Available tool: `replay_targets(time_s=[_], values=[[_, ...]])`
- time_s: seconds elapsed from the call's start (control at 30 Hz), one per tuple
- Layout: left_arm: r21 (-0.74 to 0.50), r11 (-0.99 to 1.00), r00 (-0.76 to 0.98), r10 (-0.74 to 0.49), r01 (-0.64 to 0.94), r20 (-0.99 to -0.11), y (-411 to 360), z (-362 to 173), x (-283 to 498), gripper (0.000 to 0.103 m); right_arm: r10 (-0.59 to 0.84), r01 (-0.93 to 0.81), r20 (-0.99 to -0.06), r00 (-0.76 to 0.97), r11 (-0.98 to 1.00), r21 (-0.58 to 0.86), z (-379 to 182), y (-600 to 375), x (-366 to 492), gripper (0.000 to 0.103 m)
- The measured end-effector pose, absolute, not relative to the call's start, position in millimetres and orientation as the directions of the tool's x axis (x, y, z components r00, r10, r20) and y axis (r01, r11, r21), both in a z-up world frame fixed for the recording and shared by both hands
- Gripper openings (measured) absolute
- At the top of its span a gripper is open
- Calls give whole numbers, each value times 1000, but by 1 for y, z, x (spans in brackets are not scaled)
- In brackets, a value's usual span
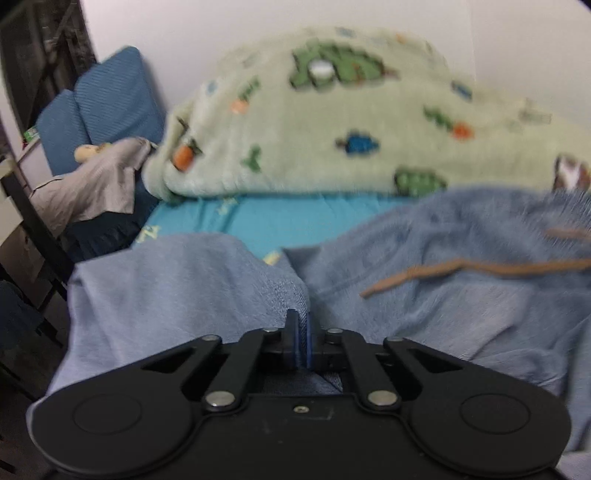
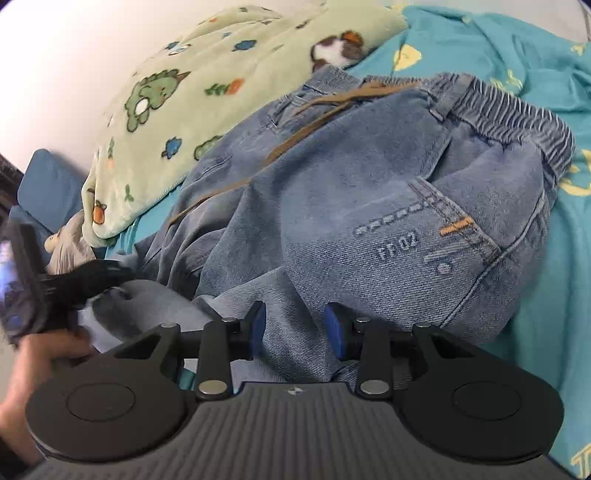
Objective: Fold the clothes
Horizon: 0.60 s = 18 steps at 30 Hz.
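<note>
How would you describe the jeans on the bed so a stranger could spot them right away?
On the teal sheet, beside the pale green dinosaur blanket, lies a rumpled heap of blue denim: the jeans. Unlike the blanket, they have a ribbed elastic waistband, a brown drawstring and a stitched back pocket.

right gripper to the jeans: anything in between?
Nothing visible. The right gripper is open right over the jeans, denim showing between its fingers. The green blanket lies beyond the jeans, not in the path. The left gripper is already shut on a fold of the denim.
</note>
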<state>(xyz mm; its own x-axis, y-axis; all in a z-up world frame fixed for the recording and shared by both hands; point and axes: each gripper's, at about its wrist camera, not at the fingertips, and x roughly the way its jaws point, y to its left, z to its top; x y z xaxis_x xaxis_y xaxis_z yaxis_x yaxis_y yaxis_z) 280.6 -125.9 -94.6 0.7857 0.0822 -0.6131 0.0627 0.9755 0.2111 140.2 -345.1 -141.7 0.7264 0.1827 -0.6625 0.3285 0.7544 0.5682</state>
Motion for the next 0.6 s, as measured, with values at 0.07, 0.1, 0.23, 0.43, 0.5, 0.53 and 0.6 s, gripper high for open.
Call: replay_targets(time_s=[0.07,0.1,0.23,0.43,0.5,0.53,0.6], values=[[155,987,804,56,46,-592,-110,-76,257,2,167,324,-658,734,766,555,-139,-344,137,38],[131,990,813,41,43,-580,-103,-67,245,2,159,319,-655,739,774,547,-137,-344,136,38],[27,999,834,-8,27,-552,-71,-42,187,2,157,271,-624,766,801,534,-128,-338,131,38],[-130,991,809,-48,-36,-586,-24,-46,110,2,268,109,-566,780,831,545,-116,-318,123,38],[-157,986,781,-50,-62,-622,-13,-56,96,2,311,38,-545,778,844,535,-111,-304,118,38],[-176,981,765,-54,-79,-642,-7,-60,93,2,339,-22,-531,776,856,516,-107,-293,116,38],[-211,971,727,-65,-111,-684,1,-67,94,3,396,-140,-505,767,871,471,-101,-271,112,38]])
